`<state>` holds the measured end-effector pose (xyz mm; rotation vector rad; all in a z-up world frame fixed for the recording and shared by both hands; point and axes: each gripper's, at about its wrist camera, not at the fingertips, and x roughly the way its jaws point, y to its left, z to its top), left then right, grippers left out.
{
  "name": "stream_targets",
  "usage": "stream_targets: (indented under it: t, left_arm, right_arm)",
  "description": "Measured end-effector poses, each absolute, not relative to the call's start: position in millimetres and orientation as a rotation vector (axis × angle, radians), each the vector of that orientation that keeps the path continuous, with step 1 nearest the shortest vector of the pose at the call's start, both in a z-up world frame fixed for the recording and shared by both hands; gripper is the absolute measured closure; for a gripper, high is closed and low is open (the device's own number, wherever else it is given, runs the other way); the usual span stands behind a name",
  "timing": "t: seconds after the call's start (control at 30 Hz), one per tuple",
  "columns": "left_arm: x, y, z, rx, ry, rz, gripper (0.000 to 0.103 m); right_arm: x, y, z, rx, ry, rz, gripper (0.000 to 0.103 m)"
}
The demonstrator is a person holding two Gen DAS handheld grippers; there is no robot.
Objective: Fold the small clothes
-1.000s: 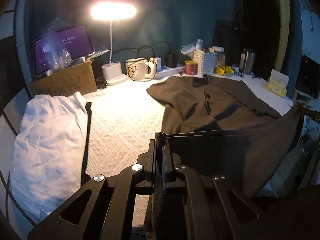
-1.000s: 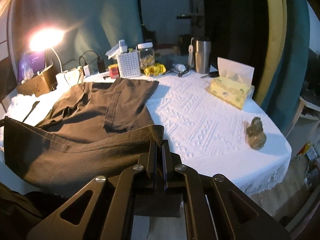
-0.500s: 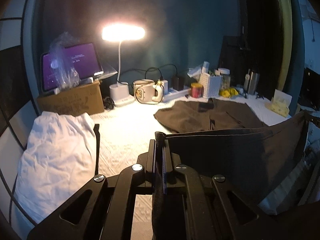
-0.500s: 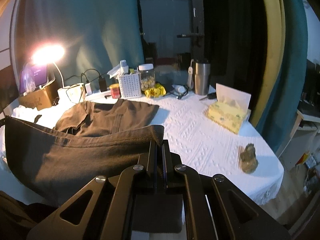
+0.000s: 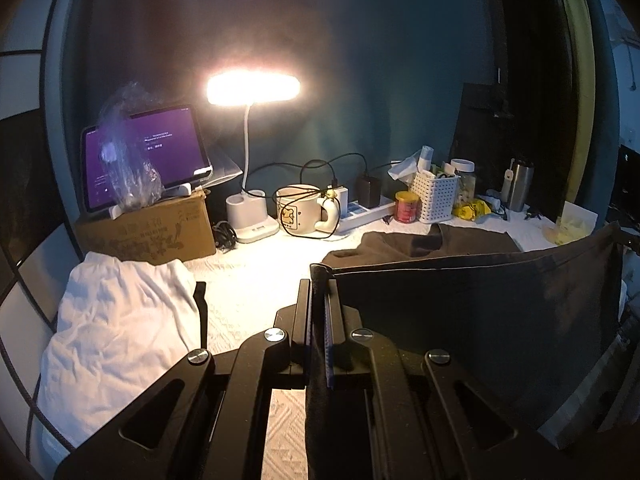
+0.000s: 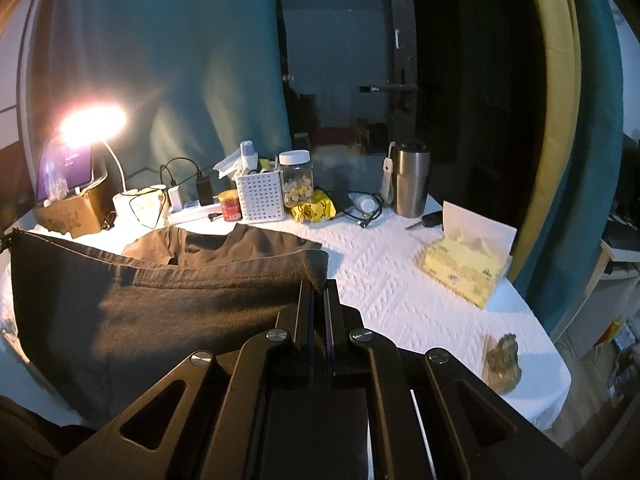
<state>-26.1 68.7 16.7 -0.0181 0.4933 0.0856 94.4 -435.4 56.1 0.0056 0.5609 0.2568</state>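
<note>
A dark brown garment hangs stretched between both grippers, its hem lifted off the white textured tablecloth. My left gripper is shut on the hem's left corner. My right gripper is shut on the right corner. The far part of the garment, with its neckline, still lies on the table. A crumpled white garment rests at the left in the left wrist view.
Along the back stand a lit desk lamp, a tablet on a cardboard box, a mug, a power strip, a white basket, a jar and a steel tumbler. A yellow tissue box and a small figurine sit right.
Both grippers have risen with the hem in their grip. More of the garment hangs in the air and less of it lies flat on the table.
</note>
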Motion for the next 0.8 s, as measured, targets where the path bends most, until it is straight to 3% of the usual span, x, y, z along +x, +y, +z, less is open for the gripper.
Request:
stream_targets:
  t: [0.8]
  left_arm:
    - [54,74,21,0.02,0.492,0.092,0.1]
  right_arm:
    - [176,-423,55,-0.007,0.547,0.255,0.098]
